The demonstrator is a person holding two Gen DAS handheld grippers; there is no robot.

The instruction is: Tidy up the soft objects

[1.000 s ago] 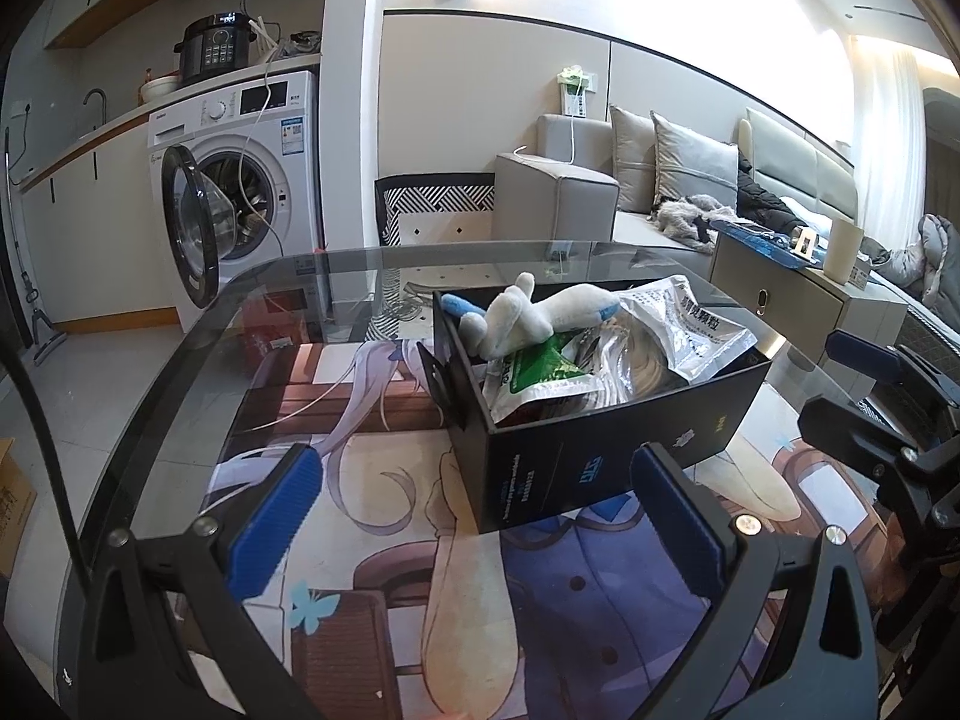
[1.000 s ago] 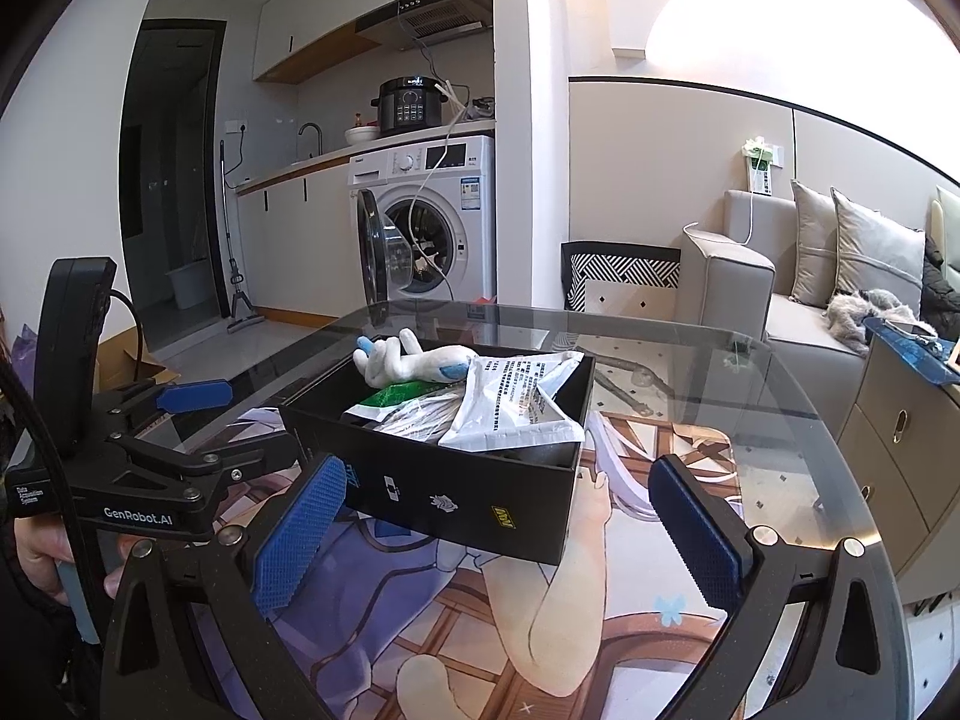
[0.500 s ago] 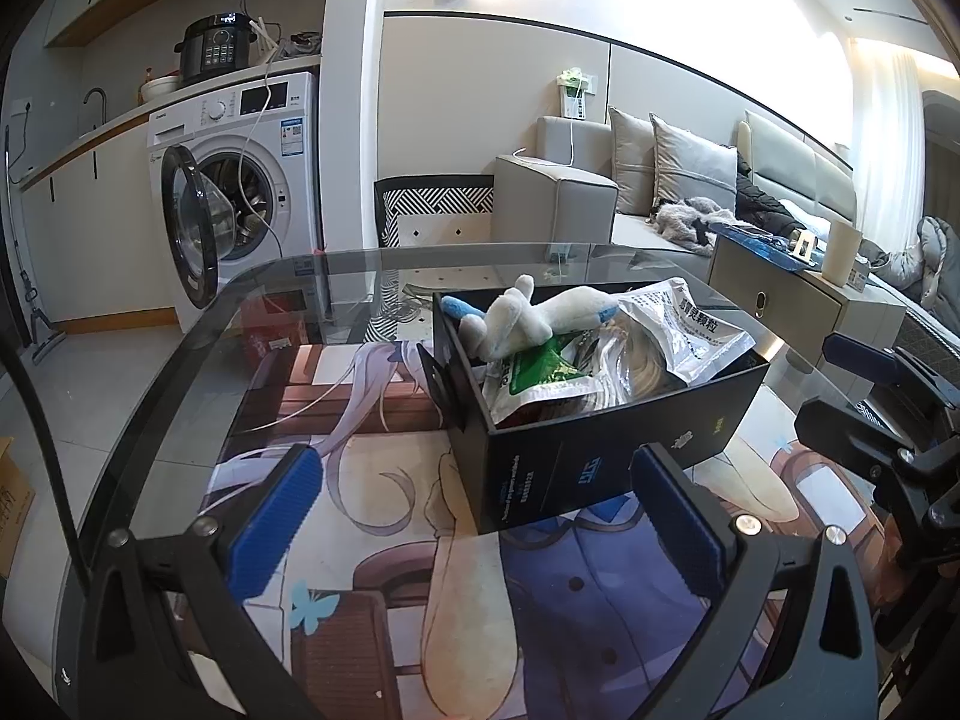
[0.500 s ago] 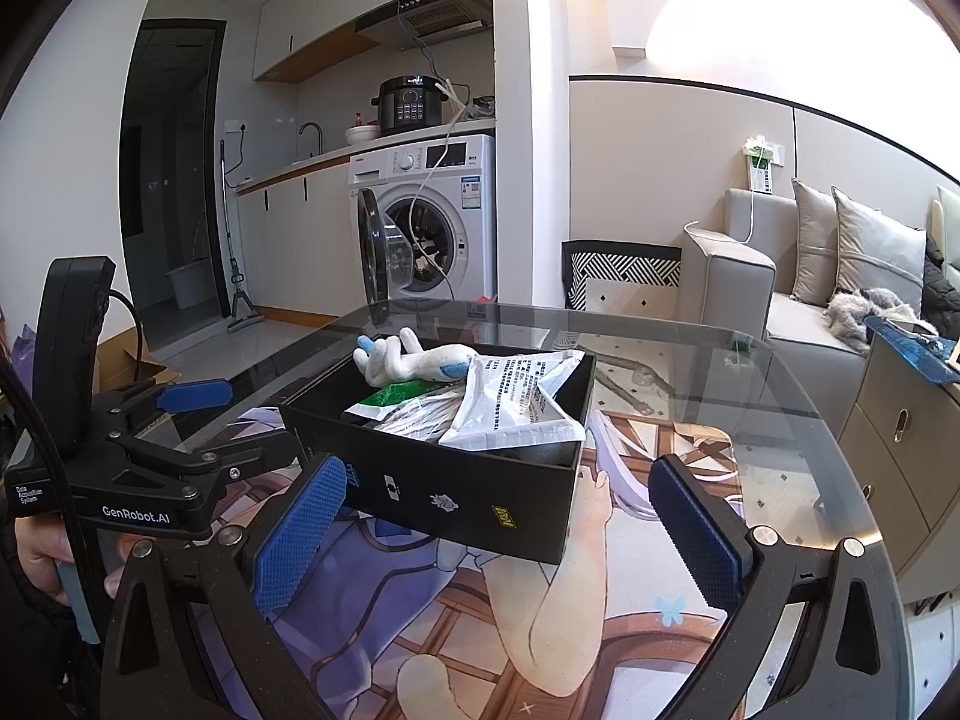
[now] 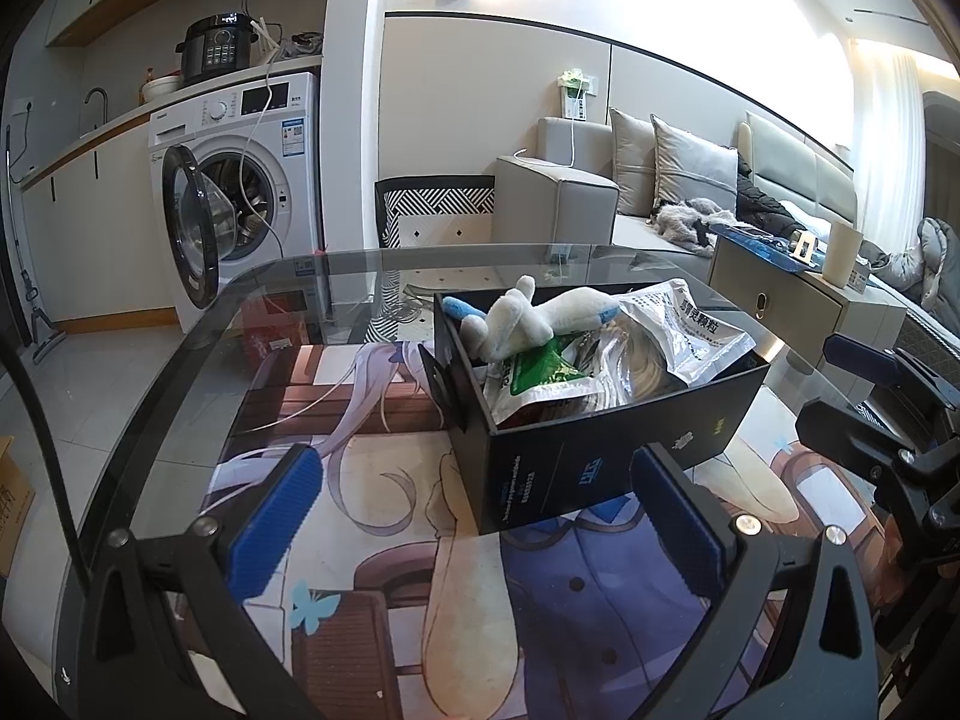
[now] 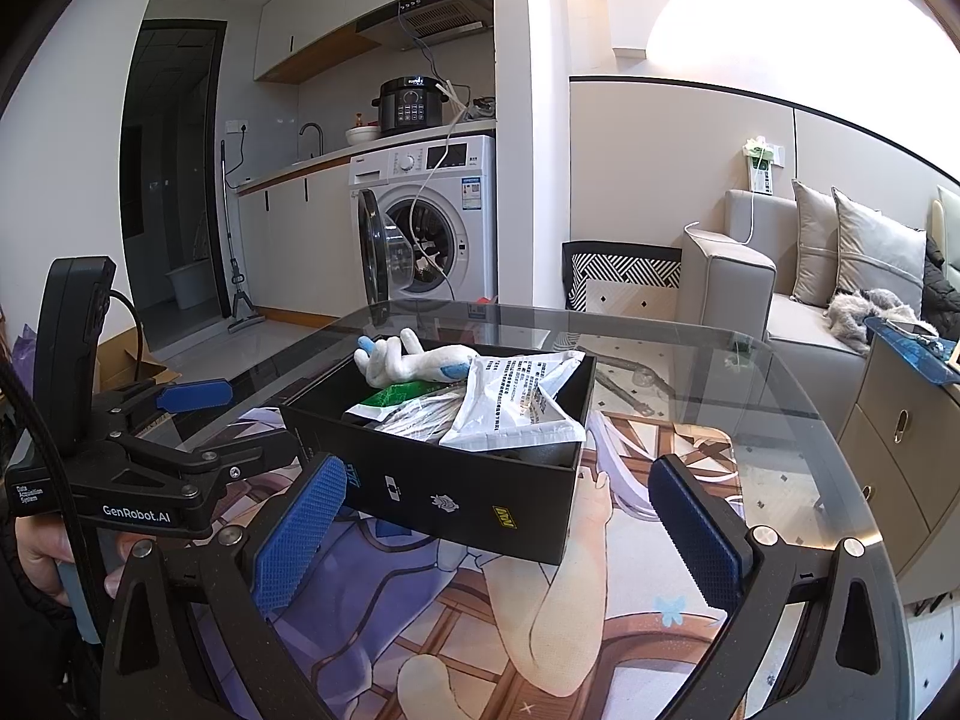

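The plush toy (image 5: 528, 324) lies in the black box (image 5: 600, 468), beyond both grippers' wide-open, empty jaws.

- The left wrist view looks forward between its own spread blue fingers (image 5: 273, 519), low over the glass table (image 5: 180, 360); it faces the black box (image 5: 600, 468) from its near corner, close in, with the washing machine (image 5: 240, 180) behind on the left and the sofa (image 5: 660, 192) on the right.
- The right wrist view sits just as low, between its own fingers (image 6: 699, 531); it faces the same box (image 6: 456, 498) along its long side, near but not touching; the left gripper (image 6: 192, 396) shows at its left edge.
- Both views share the box, the table, the washing machine (image 6: 438, 216) and the sofa (image 6: 780, 288); the right gripper (image 5: 864, 360) enters the left view at its right edge.
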